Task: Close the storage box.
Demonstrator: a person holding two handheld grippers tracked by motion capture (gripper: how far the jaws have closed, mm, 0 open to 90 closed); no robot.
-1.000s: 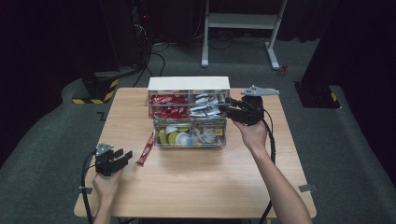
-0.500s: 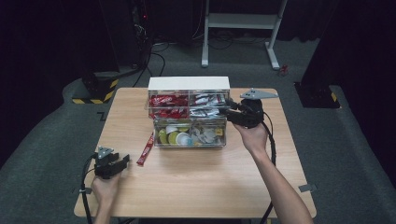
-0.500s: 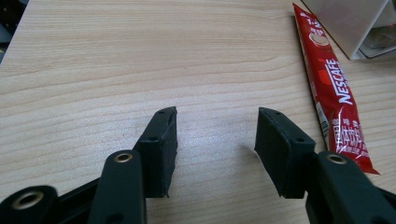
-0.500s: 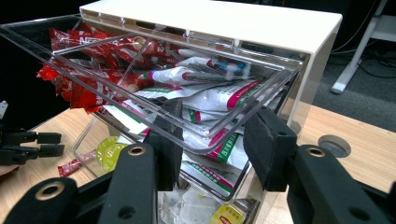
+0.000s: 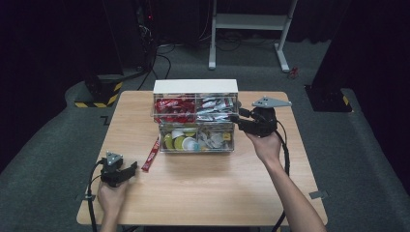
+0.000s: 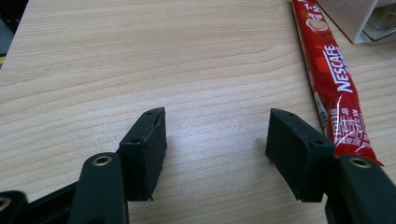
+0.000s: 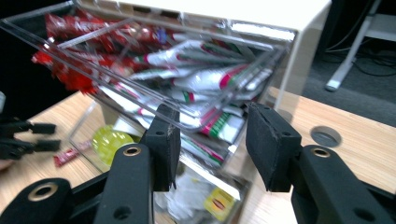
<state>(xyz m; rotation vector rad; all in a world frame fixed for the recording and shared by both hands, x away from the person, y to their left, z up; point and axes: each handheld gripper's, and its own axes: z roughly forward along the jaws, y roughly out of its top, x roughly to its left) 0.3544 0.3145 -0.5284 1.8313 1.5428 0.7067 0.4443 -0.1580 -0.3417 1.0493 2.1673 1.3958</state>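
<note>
High view. I log a wooden table (image 5: 203,193) carrying a clear organizer (image 5: 196,118) with a white top. Its upper tray holds red sachets (image 5: 171,105) on the left and white sachets (image 5: 215,107) on the right; the lower drawer (image 5: 196,139) holds yellow and white capsules and mixed packets. One red stick (image 5: 151,154) lies on the table just left of the organizer. My left gripper (image 5: 126,172) rests near the table's front-left corner, close to the stick, apart from it. My right gripper (image 5: 237,118) sits at the organizer's right end, at upper-tray height.

Left gripper view. Jaws wide open over bare wood, nothing between them. The stick (image 6: 334,79), marked Nescafe, runs along the right, its near end beside the right jaw. An organizer corner (image 6: 359,18) shows top right.

Right gripper view. Jaws open, facing the upper tray's (image 7: 154,65) corner edge, not clamped on it. White sachets (image 7: 205,81) lie behind the clear wall; red sachets (image 7: 79,46) lie farther left. A yellow capsule (image 7: 112,140) shows below. The left gripper (image 7: 42,135) appears at far left.
</note>
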